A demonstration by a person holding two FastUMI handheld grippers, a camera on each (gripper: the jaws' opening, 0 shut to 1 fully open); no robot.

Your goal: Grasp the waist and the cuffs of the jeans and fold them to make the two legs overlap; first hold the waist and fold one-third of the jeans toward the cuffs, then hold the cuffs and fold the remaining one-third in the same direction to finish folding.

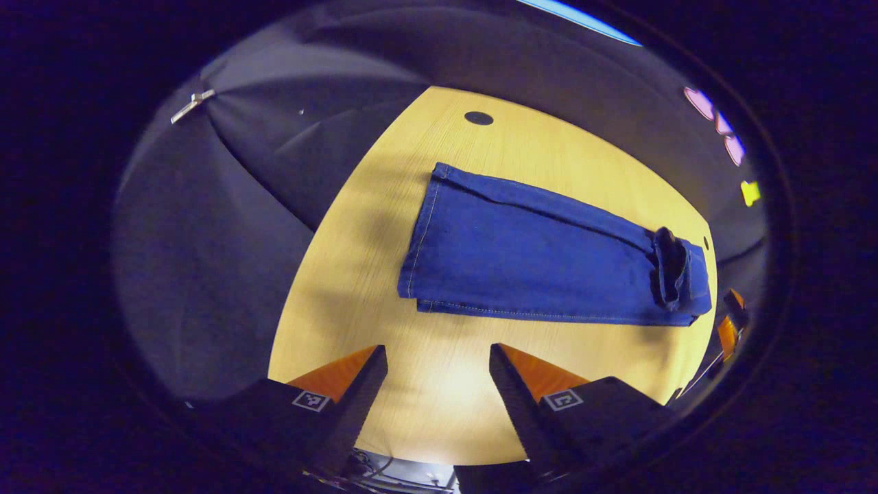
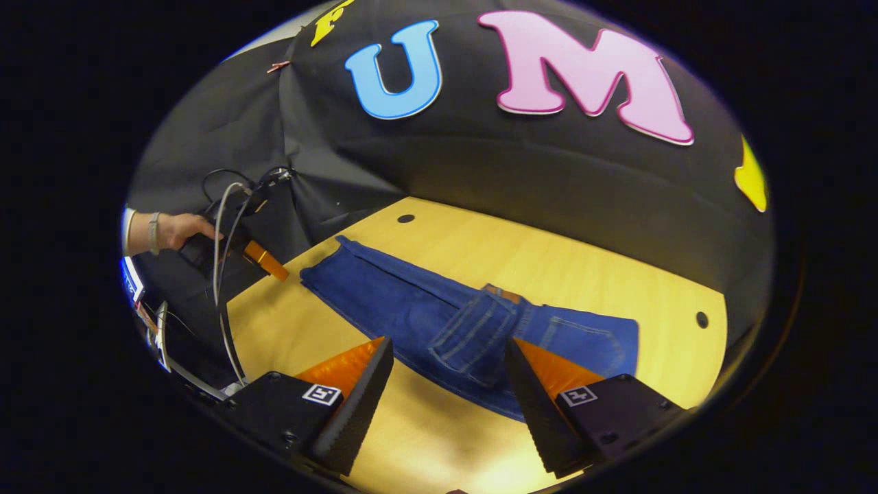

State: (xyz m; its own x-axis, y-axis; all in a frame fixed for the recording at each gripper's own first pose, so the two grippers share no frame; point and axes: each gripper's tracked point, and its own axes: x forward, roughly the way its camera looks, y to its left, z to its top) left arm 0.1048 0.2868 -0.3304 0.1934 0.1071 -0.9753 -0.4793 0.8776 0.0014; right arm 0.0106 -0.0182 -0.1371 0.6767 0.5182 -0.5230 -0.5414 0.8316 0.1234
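Blue jeans (image 1: 528,261) lie flat on the yellow wooden table (image 1: 453,405), their two legs overlapping. The cuffs (image 1: 425,233) point left in the left gripper view, and the waist (image 1: 669,267) is bunched at the right end. My left gripper (image 1: 439,384) hovers open over bare table, short of the jeans' long edge. In the right gripper view the jeans (image 2: 411,309) show back pockets (image 2: 473,336) near me and the cuffs (image 2: 329,264) far left. My right gripper (image 2: 446,384) stands open just above the waist end, holding nothing. Beyond the cuffs a hand holds the left gripper (image 2: 264,259).
The table (image 2: 583,274) has small dark holes (image 2: 405,218) (image 2: 701,319) near its far corners. Black cloth walls close in behind and to the left. Cables (image 2: 223,274) hang by the hand at the table's left end. The right gripper (image 1: 730,322) shows beyond the waist.
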